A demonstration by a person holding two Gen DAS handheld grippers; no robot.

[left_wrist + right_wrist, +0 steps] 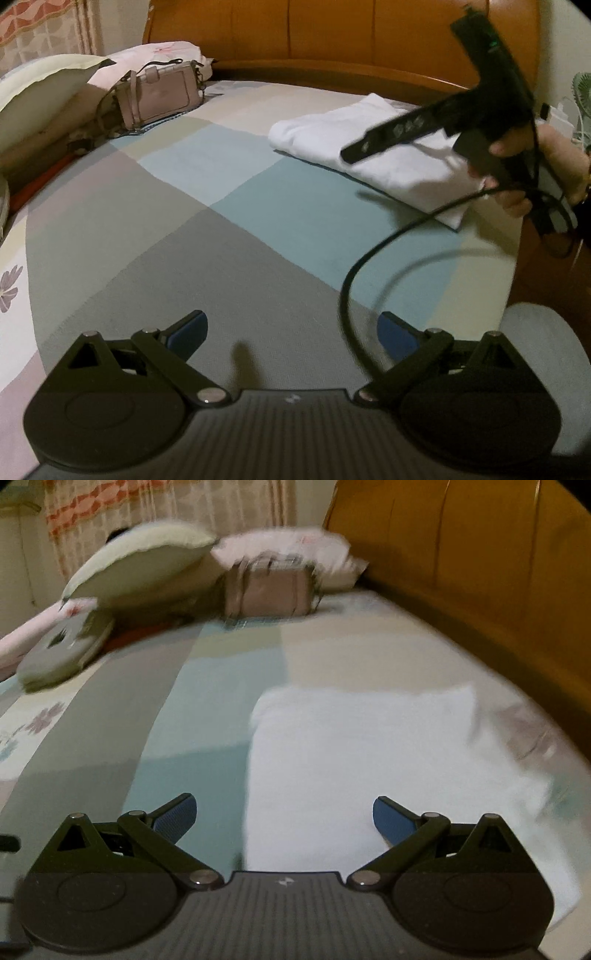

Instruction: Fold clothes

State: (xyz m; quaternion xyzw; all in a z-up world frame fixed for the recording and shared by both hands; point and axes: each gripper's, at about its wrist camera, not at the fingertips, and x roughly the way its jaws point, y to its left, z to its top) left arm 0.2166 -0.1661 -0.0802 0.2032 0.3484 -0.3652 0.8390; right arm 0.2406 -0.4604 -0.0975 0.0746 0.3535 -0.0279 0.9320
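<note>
1. The white cloth garment [373, 147] already looks folded: it's a flat, tidy rectangle lying on the patchwork bedspread of grey, teal and beige blocks [229, 229], over on the side near the orange wooden headboard [332, 33].
2. The left gripper [291, 334] has its blue-padded fingers spread wide with nothing between them, and it hangs over bare bedspread, well apart from the garment.
3. The right gripper [284, 816] is also wide and empty. Its own camera looks straight down the length of the white rectangle, so it's right above the near edge. The left view shows a hand [532, 173] holding it up off the cloth, with a black cable [369, 254] looping down.
4. Neither one is touching fabric, so my guess is this piece is pretty much done.
5. What's left? Maybe one more fold or a tidy-up. I don't see any other loose clothes, just a cream pillow [40, 92] and a pinkish-beige handbag [159, 96] at the far end.
</note>
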